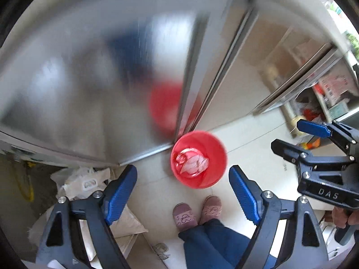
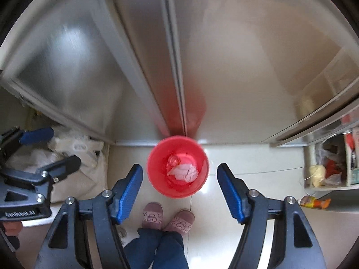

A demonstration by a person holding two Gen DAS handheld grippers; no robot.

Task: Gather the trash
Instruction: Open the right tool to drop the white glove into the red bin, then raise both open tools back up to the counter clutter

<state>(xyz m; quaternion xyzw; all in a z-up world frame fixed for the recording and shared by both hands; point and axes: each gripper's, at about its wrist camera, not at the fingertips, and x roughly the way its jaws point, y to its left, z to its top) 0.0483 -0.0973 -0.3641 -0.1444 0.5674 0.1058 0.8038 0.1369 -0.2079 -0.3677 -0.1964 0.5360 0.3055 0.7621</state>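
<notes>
**Both claws empty above the red bin**

From the left wrist view, my left claw (image 1: 182,192) hung wide open, gripping nothing. The red bin (image 1: 198,159) stood on the floor (image 1: 253,157) at 12 o'clock, crumpled trash (image 1: 193,162) inside.

From the right wrist view, my right claw (image 2: 179,189) also gaped wide and empty, the bin (image 2: 178,167) ahead at 12 o'clock, against the steel fridge (image 2: 143,67). My slippers (image 2: 168,218) showed at 6 o'clock.

both grippers pointing down at the floor, side by side. left gripper (image 1: 182,186) hanging with jaws spread wide, nothing between them. right gripper (image 2: 179,185) likewise gaping, empty. person's slippered feet (image 2: 168,218) standing together below, legs in blue trousers.
</notes>
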